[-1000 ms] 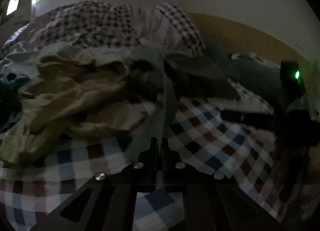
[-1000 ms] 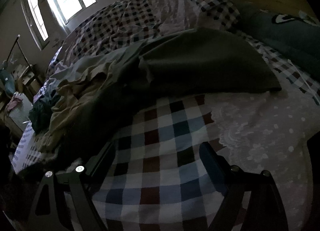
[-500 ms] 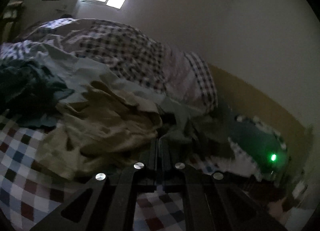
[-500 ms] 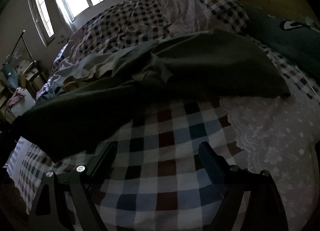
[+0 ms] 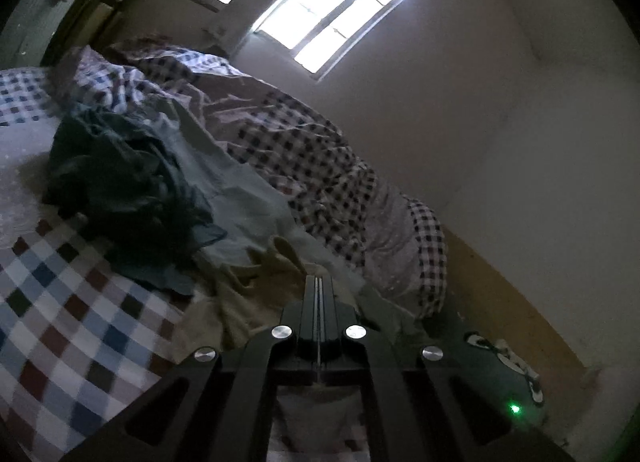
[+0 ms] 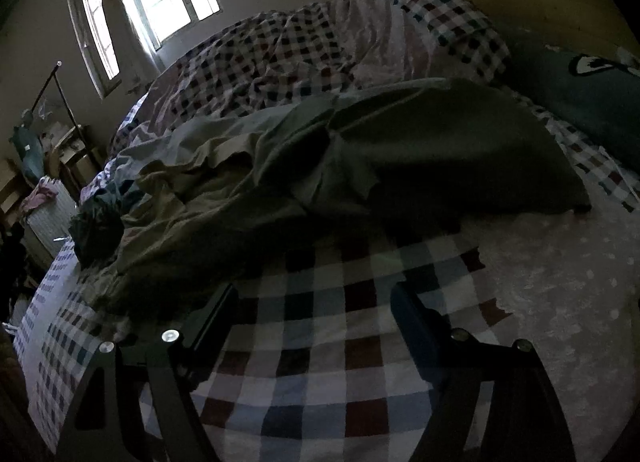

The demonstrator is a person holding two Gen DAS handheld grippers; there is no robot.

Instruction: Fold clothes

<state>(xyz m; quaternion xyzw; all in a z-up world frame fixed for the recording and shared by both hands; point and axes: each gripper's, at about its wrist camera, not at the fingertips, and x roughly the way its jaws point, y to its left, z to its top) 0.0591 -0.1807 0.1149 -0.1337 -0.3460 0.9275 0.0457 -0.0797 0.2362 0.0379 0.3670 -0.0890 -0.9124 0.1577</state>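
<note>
left gripper (image 5: pixel 319 282) jaws together, no cloth visible between; right gripper (image 6: pixel 312 302) apart, closing slightly, over the checked sheet (image 6: pixel 320 362) beside the dark garment (image 6: pixel 420 150).

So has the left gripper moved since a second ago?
Yes. The left gripper, shut, has swung up and rolled: the window was at the top-left corner and now sits tilted near the top centre.

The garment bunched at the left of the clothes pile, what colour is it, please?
Dark teal garment, clearest in the left wrist view.
</note>
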